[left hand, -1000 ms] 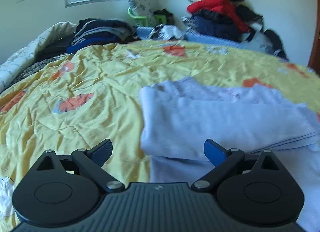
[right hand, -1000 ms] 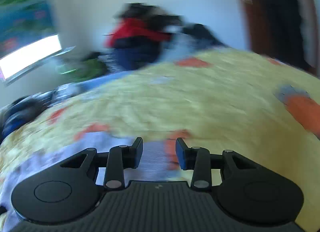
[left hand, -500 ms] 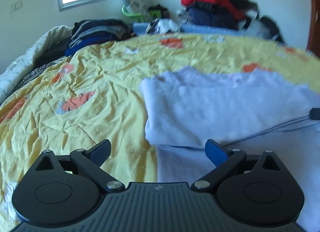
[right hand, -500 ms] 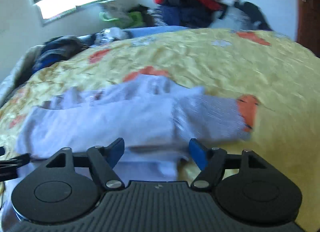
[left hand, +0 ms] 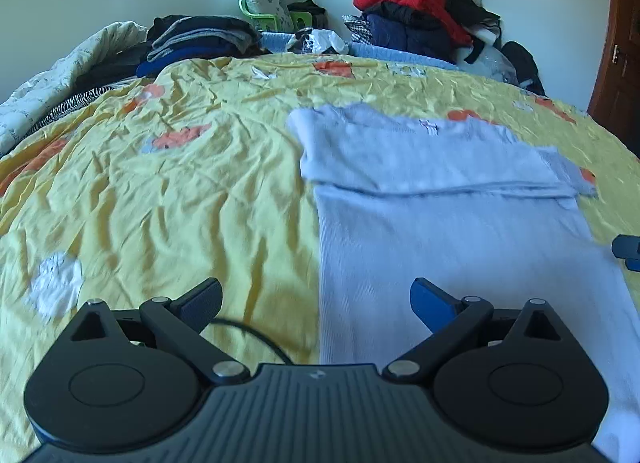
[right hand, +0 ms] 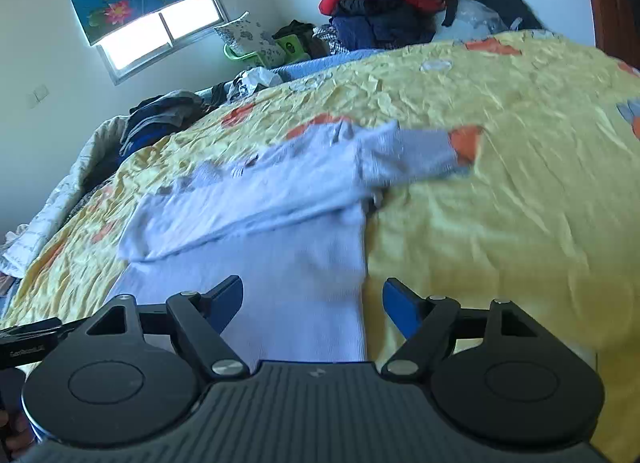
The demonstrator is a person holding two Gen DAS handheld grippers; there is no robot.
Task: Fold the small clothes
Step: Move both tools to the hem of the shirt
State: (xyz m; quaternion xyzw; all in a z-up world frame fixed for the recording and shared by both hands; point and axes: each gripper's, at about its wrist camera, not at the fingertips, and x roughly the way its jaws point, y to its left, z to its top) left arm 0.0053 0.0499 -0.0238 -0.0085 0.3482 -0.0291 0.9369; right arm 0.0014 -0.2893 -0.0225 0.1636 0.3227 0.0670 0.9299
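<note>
A pale lavender knit garment [left hand: 448,215] lies flat on the yellow bedspread [left hand: 160,191], its sleeves folded across the chest. It also shows in the right wrist view [right hand: 288,231], with one sleeve end reaching right. My left gripper [left hand: 316,299] is open and empty, hovering over the garment's lower left edge. My right gripper [right hand: 312,299] is open and empty over the garment's lower right edge. A tip of the right gripper shows at the right edge of the left wrist view [left hand: 626,249].
Stacked dark folded clothes [left hand: 200,39] sit at the far left of the bed. A pile of red and dark jackets [left hand: 420,11] stands in the far corner. A rumpled white quilt [left hand: 48,87] lies along the left side. A wooden door [left hand: 620,43] is at right.
Both grippers pulled back toward the garment's lower hem. The right gripper's jaws opened from nearly closed to wide and swung to face the garment. The sleeve lies folded across.
</note>
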